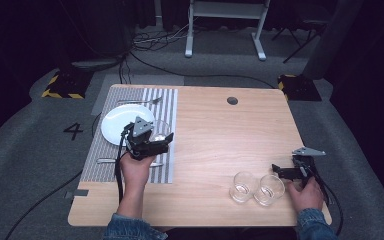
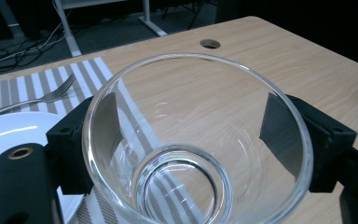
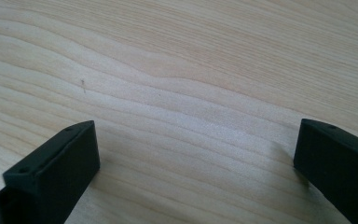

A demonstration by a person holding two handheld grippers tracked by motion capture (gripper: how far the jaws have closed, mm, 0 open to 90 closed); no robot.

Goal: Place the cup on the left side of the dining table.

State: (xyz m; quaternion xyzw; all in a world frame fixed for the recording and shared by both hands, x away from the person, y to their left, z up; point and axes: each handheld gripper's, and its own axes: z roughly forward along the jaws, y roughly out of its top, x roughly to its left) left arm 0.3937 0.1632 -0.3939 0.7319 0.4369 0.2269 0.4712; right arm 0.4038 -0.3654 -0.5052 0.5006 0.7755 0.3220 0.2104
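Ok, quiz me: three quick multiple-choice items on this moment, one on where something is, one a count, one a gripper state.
1. Where does the white plate sit?
A. on the striped placemat
B. on bare wood at the right edge
C. on the floor

2. How many glasses stand free near the right gripper?
A. none
B. two
C. four

3. What is the left gripper doing?
A. open over the fork
B. shut on a glass
C. shut on a knife

Key: 1 A, the stripes show around the plate; 2 B, a pair stands side by side; 3 B, jaws press the glass's walls.
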